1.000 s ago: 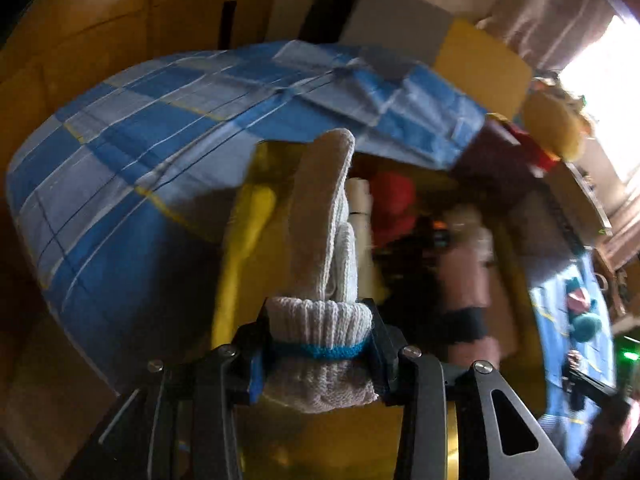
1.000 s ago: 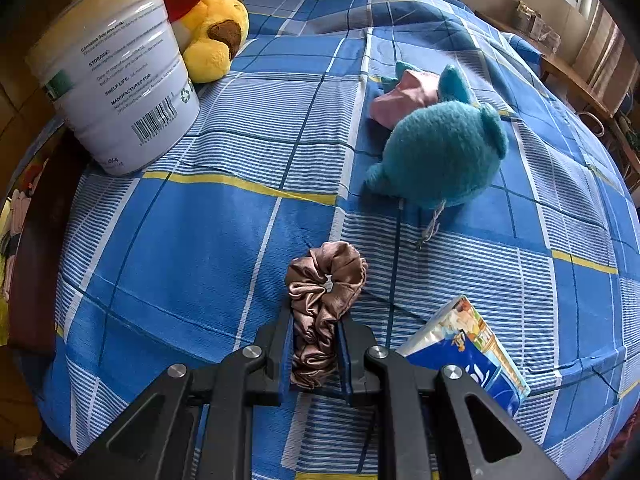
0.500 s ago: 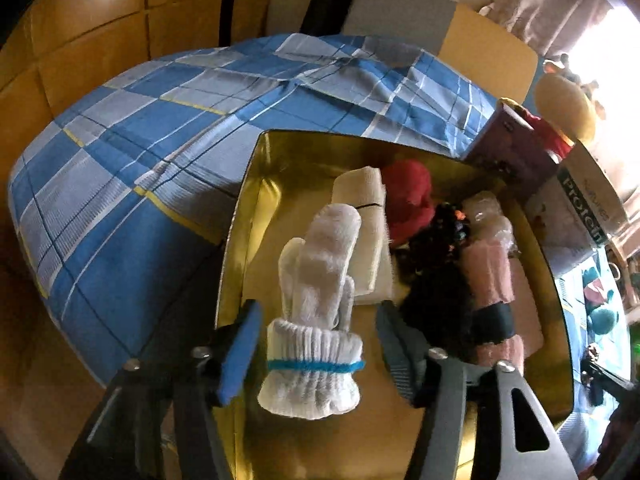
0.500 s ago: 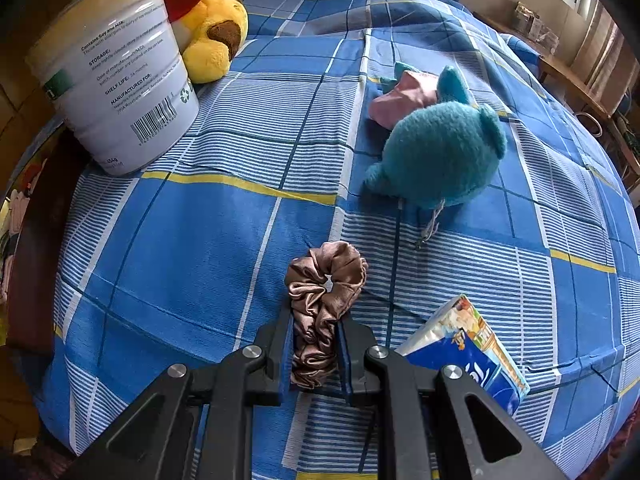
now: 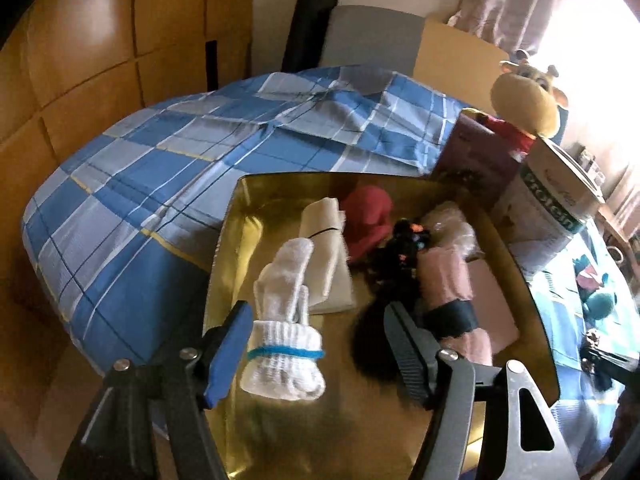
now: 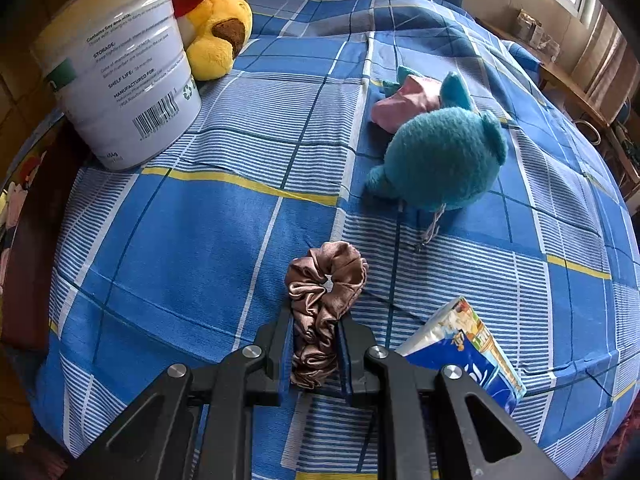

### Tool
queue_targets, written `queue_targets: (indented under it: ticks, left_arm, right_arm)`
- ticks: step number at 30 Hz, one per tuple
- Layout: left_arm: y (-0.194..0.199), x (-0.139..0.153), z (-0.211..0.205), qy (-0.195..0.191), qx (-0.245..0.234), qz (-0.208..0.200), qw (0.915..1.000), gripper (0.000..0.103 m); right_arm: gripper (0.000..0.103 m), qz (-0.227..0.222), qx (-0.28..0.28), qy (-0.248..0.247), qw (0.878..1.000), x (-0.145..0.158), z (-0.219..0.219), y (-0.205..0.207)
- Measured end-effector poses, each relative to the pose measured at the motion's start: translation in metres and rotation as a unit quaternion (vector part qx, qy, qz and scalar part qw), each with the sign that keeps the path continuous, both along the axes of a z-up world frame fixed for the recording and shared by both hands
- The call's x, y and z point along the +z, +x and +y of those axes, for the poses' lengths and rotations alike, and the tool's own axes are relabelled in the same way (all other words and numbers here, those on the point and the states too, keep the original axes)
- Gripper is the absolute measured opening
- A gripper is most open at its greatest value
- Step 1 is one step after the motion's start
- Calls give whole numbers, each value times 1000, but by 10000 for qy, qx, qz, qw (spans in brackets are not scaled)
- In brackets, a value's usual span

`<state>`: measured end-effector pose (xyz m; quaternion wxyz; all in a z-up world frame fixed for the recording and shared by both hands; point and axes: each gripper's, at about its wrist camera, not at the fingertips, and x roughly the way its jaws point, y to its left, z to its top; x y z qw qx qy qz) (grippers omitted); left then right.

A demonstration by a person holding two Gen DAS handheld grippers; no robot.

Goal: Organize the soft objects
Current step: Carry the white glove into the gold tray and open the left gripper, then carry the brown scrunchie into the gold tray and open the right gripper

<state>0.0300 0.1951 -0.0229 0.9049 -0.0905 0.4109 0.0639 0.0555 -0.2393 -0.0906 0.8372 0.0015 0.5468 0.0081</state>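
Glove [image 5: 286, 320]: white knit, rolled, blue band at the cuff. Location: gold tray [image 5: 232, 248], near-left part, lying beside a folded cream cloth [image 5: 328, 256]. Change: a second ago it was clamped at the cuff in the left tongs [image 5: 316, 354]; now it lies loose on the tray floor, so this item counts as placed.

Left tongs: released, jaws about half apart and opening; the glove's cuff sits between them, the blue pad just beside it, no pad pressing. They have drawn back and up from the tray.

Tray, other contents: red cloth [image 5: 368, 216], black item [image 5: 396, 264], pink roll with dark band [image 5: 448, 280]. Identities beyond colour unclear.

Scrunchie [image 6: 324, 296]: brown satin, on the checked bedspread [image 6: 200, 220]. Right tongs [image 6: 316, 354]: clenched on its near end, unchanged over the last second. Judged next for the tray.

Remaining on the bed: teal plush [image 6: 440, 160], yellow plush [image 6: 216, 20], white can [image 6: 120, 72], tissue pack [image 6: 464, 348].
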Motion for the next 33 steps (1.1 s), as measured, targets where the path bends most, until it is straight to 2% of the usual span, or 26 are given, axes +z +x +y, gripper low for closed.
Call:
queue_targets:
  ticks: [11,33]
  left_arm:
    - [-7,10,-28,168,-426,-152,9988,69]
    - [-7,4,-61,102,-1044,-137,9944,69]
  right_arm:
    - [17,-17,7,-56,10000,0,0,0]
    - [17,-57,-79,-9,10000,1,0,-1]
